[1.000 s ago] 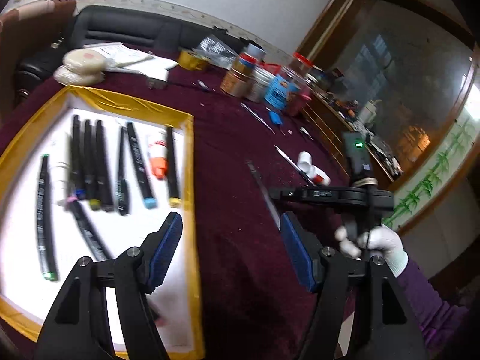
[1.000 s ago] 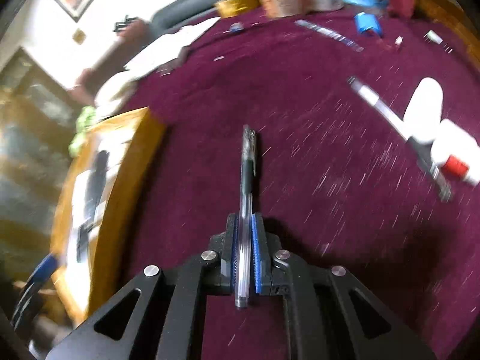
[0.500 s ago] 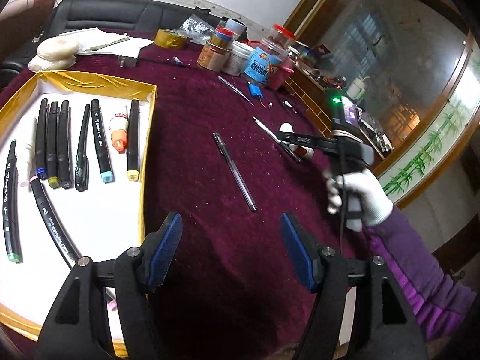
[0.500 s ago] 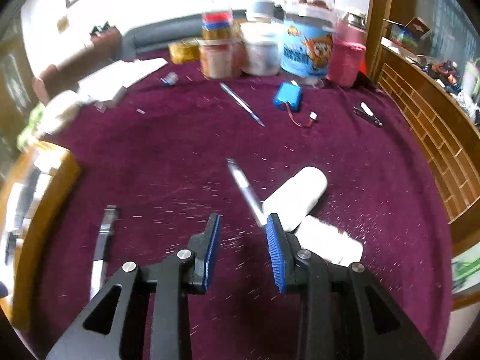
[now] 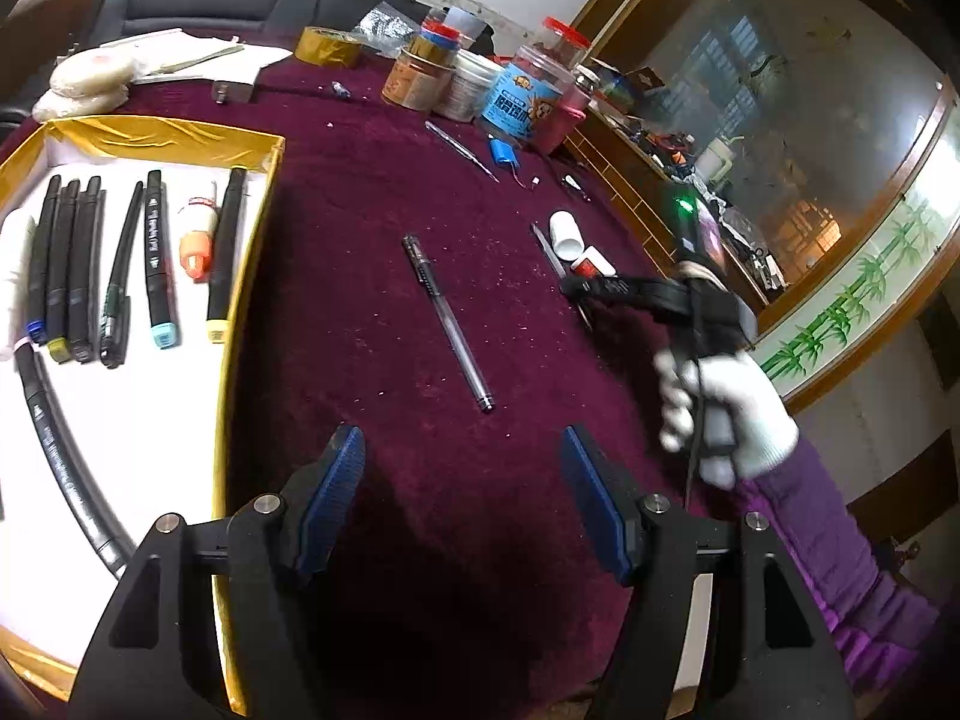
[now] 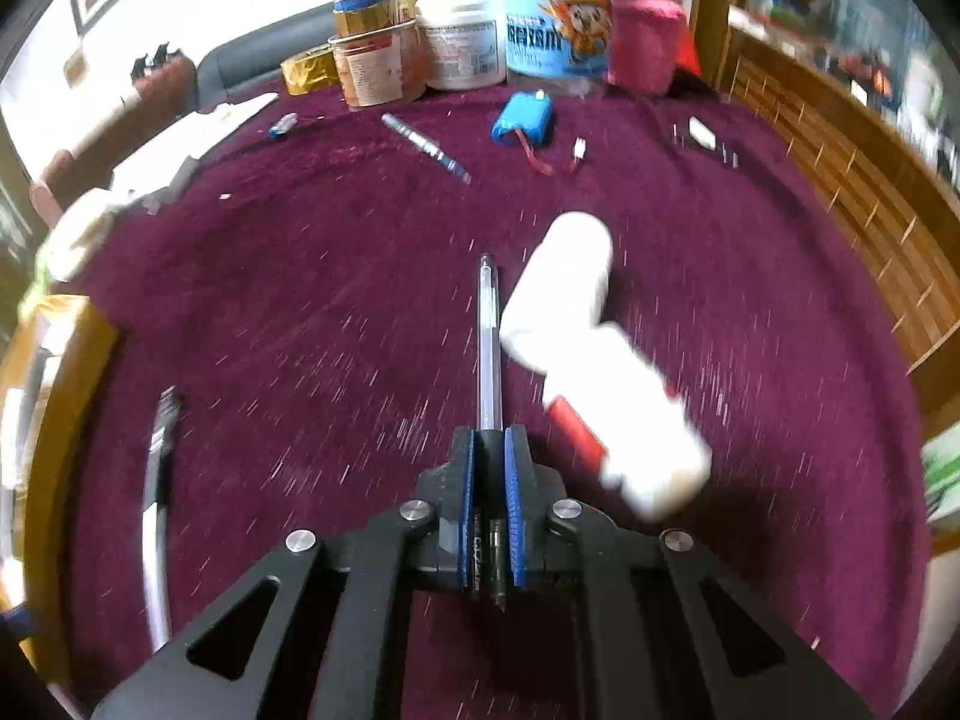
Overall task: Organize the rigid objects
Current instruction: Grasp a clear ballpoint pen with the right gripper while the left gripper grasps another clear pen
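Two clear pens sit in your workspace: one (image 5: 449, 324) lies loose on the maroon tabletop (image 5: 372, 192) ahead of your left gripper (image 5: 462, 504), whose fingers are spread wide. Your right gripper (image 6: 491, 504) pinches the other pen (image 6: 489, 348) between its blue pads, beside two white bottles (image 6: 600, 360). Markers (image 5: 159, 264) lie in the gold-rimmed tray (image 5: 240, 312).

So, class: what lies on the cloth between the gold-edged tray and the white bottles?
In the left wrist view, one clear pen lies between tray and bottles.
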`<state>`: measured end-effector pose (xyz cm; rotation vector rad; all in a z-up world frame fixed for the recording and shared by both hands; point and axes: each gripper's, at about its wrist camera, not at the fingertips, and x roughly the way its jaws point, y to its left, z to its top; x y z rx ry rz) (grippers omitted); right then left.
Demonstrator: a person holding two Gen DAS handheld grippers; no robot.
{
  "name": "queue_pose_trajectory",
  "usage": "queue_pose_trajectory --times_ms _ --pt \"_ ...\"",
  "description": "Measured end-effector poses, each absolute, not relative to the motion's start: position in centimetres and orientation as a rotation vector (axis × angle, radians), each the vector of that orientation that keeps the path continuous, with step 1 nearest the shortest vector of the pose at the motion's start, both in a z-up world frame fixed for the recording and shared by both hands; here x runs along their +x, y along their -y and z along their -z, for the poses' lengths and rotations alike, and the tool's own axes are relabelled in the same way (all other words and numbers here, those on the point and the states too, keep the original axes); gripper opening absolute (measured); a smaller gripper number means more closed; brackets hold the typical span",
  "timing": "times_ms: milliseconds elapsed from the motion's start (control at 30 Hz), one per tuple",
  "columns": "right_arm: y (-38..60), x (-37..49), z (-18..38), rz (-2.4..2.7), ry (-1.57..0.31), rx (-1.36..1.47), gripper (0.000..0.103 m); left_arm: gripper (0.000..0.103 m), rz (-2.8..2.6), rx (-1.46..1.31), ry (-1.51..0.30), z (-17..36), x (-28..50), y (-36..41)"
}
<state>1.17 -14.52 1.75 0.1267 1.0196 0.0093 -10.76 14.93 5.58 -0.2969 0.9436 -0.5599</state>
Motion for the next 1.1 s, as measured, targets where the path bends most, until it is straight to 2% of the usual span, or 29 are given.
queue_pose_trajectory --times_ms 133,233,300,367,467,500,533,567,633,833,900,967,1000,1033,1100 --pt "14.1 -3.6 -1.5 -0.104 -1.061 0.203 0.009 0.067 0.565 -0.276 -0.954 -5.6 -9.9 -13.5" --pt "12.5 -6.8 -1.5 -0.153 -1.055 0.145 0.01 0.067 0.56 -0.233 -0.955 -5.4 -8.6 -11.7" --pt "11.9 -7.9 -1.5 -0.167 -1.039 0.107 0.012 0.067 0.536 -0.185 -0.97 -4.8 -7.2 -10.0" --pt "11.6 -8.3 -1.5 -0.184 -1.024 0.086 0.02 0.067 0.523 -0.142 -0.979 -4.2 -5.8 -8.4" --pt "11.9 -8.0 -1.5 -0.186 -1.007 0.113 0.021 0.066 0.465 -0.025 -0.995 -2.6 -2.8 -5.6" --pt "11.9 -7.9 -1.5 -0.188 -1.0 0.122 0.021 0.061 0.449 0.005 -1.009 -1.9 -1.7 -4.9" --pt "12.0 -7.6 -1.5 -0.188 -0.997 0.126 0.021 0.045 0.444 0.035 -1.008 -1.3 -0.8 -4.2" --pt "12.1 -7.4 -1.4 -0.187 -0.992 0.13 0.021 0.017 0.436 0.078 -0.977 -1.4 -0.6 -3.7" --pt "12.2 -7.4 -1.2 -0.188 -0.986 0.14 0.021 0.008 0.406 0.158 -0.969 -1.5 -0.5 -3.1" --pt "12.0 -7.2 -1.1 -0.197 -0.957 0.135 0.021 0.007 0.455 0.089 -1.009 -1.7 -1.5 -5.1" --pt "11.4 -7.0 -1.0 -0.184 -0.949 0.111 0.021 0.015 0.434 0.074 -1.007 -1.6 -1.2 -4.7" --pt "10.6 -6.9 -0.9 -0.166 -0.934 0.066 0.022 0.017 0.435 0.089 -0.98 -1.5 -1.0 -3.7" --pt "10.3 -6.9 -0.9 -0.155 -0.932 0.042 0.021 0.013 0.44 0.107 -0.959 -1.4 -1.1 -3.2" --pt "10.2 -6.9 -0.9 -0.149 -0.932 0.034 0.01 0.007 0.435 0.133 -0.944 -1.3 -1.3 -2.9" --pt "10.6 -7.0 -1.0 -0.175 -0.938 0.074 0.008 0.007 0.444 0.145 -0.928 -1.3 -1.5 -2.8"
